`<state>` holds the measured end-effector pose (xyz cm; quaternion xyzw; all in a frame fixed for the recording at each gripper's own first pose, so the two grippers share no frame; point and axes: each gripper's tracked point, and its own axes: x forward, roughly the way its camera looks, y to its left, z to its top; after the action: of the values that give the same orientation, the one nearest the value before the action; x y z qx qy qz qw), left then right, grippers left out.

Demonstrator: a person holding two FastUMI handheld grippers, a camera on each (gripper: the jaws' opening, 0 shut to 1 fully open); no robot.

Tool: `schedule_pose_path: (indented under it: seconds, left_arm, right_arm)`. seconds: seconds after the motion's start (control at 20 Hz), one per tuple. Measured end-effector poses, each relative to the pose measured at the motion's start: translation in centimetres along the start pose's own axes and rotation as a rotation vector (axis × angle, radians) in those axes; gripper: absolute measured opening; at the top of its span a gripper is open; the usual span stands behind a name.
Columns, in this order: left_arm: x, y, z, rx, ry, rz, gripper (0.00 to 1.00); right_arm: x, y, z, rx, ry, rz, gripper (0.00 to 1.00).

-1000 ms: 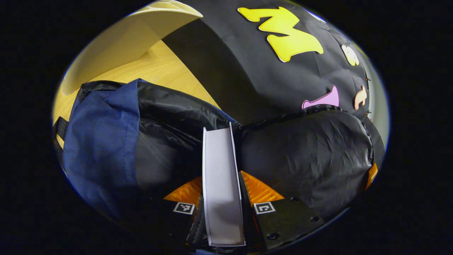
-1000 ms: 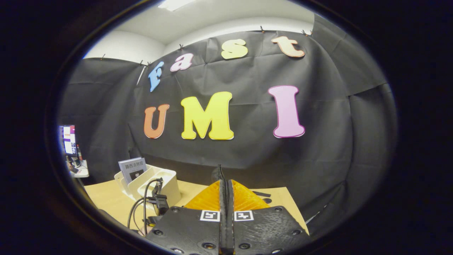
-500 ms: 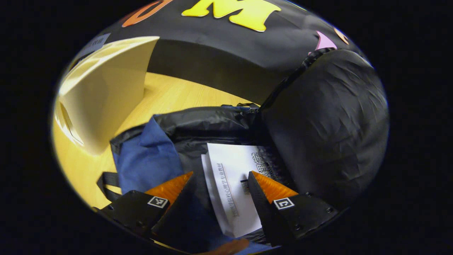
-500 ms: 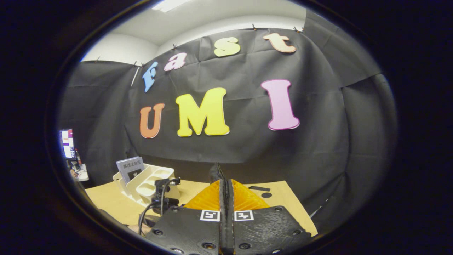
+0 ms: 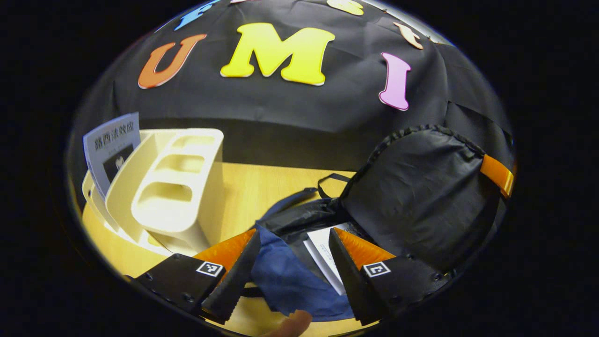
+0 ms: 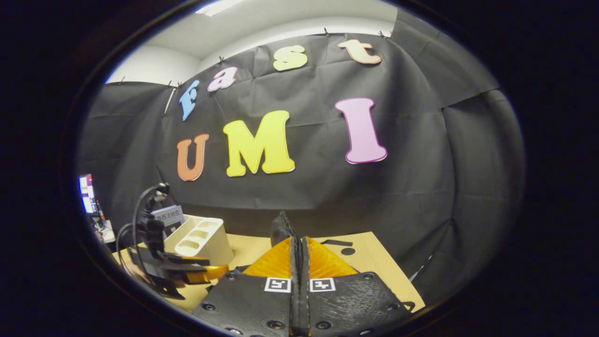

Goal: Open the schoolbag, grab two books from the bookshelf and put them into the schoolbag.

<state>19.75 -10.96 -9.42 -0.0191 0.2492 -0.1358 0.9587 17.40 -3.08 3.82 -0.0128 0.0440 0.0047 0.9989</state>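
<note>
Both fisheye views are sharp at the centre, while lines bow and smear toward the rim. Warm overhead light, from a ceiling strip lamp [image 6: 220, 6] high above the right tool [image 6: 299, 262], brightens the pale wooden surface [image 5: 262, 187]. Ahead of the left tool [image 5: 292, 255], the black nylon schoolbag's [image 5: 421, 196] interior stays dim.

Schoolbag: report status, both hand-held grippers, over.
Left hand-held gripper open, empty, above open schoolbag. Right hand-held gripper pinching bag's flap. One book inside bag; second book in bookshelf. Nothing obstructing.

Open blue-and-black schoolbag [image 5: 299, 281] holds a white book [image 5: 323, 255]; another stands in the cream bookshelf [image 5: 173, 196].
</note>
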Motion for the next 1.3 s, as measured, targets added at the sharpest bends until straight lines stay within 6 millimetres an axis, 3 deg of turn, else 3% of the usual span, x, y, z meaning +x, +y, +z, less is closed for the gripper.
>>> schedule_pose_path:
  seconds: [0.05, 0.25, 0.6, 0.75, 0.95, 1.05, 1.15, 1.3]
  left_arm:
    - [-0.7, 1.0, 1.3, 0.019, -0.028, 0.014, 0.98]
    - [-3.7, 6.3, 5.4, 0.033, -0.115, 0.099, 0.98]
    - [-7.4, 19.5, 13.6, 0.038, -0.199, 0.288, 0.98]
    - [-8.0, 24.8, 16.8, 0.075, -0.211, 0.353, 0.98]
    - [-6.1, 30.8, 17.7, 0.062, -0.120, 0.388, 0.97]
    - [-4.2, 33.2, 16.4, 0.073, -0.033, 0.385, 0.97]
    - [-2.3, 34.6, 15.2, 0.066, 0.043, 0.377, 0.97]
    - [-0.8, 35.0, 13.6, 0.049, 0.165, 0.305, 0.96]
  right_arm:
    - [0.1, 0.0, 0.0, -0.002, 0.003, -0.005, 0.00]
    - [0.6, 0.2, -0.3, -0.007, 0.019, -0.017, 0.00]
    - [0.6, 0.9, -0.4, -0.040, 0.026, -0.037, 0.00]
    - [0.5, 1.5, -0.4, -0.057, 0.030, -0.033, 0.00]
    - [0.2, 1.8, -0.4, -0.066, 0.032, -0.027, 0.00]
    - [0.2, 1.8, -0.6, -0.065, 0.034, -0.028, 0.00]
    - [0.2, 1.7, -0.7, -0.067, 0.035, -0.029, 0.00]
    - [0.4, 1.4, -0.8, -0.060, 0.041, -0.034, 0.00]
